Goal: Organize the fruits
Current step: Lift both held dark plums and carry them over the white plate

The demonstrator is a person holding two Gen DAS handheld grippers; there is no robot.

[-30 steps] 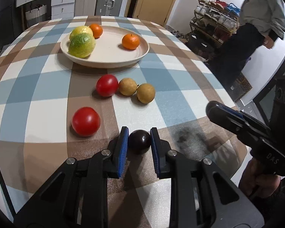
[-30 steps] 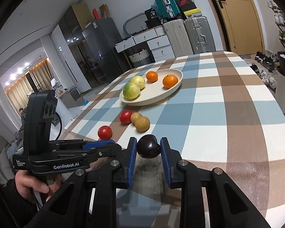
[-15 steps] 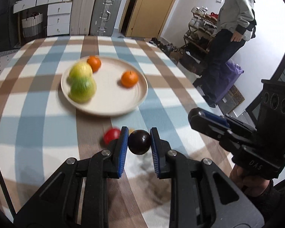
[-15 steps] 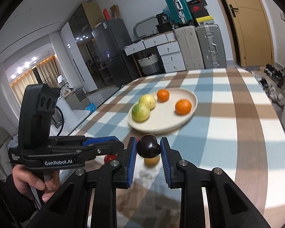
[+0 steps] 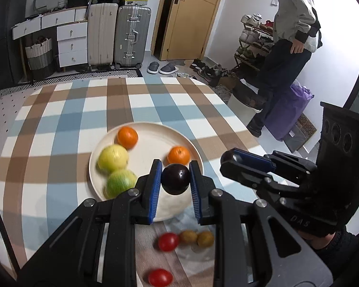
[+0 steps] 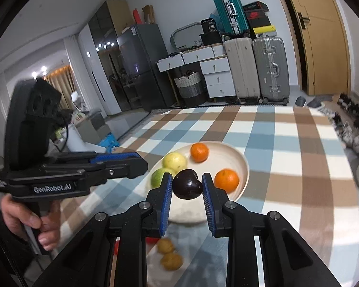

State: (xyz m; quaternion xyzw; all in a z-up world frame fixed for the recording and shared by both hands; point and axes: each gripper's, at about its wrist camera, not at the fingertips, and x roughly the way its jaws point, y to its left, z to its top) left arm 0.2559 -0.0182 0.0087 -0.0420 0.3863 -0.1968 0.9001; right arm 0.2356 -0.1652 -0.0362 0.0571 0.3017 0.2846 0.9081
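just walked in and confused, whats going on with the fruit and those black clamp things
A person holds a gripper in each hand. The left gripper is shut on a dark plum, and the right gripper on another dark plum, both above the plate of oranges and green fruit. Tomatoes and small brown fruits wait on the checked tablecloth.

The left gripper [image 5: 175,179] and the right gripper [image 6: 187,184] are each clamped on a dark fruit, both pointing downward, side by side.

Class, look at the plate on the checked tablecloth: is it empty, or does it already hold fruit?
It holds fruit. The plate carries two oranges and two yellow-green fruits; much of its surface is bare.
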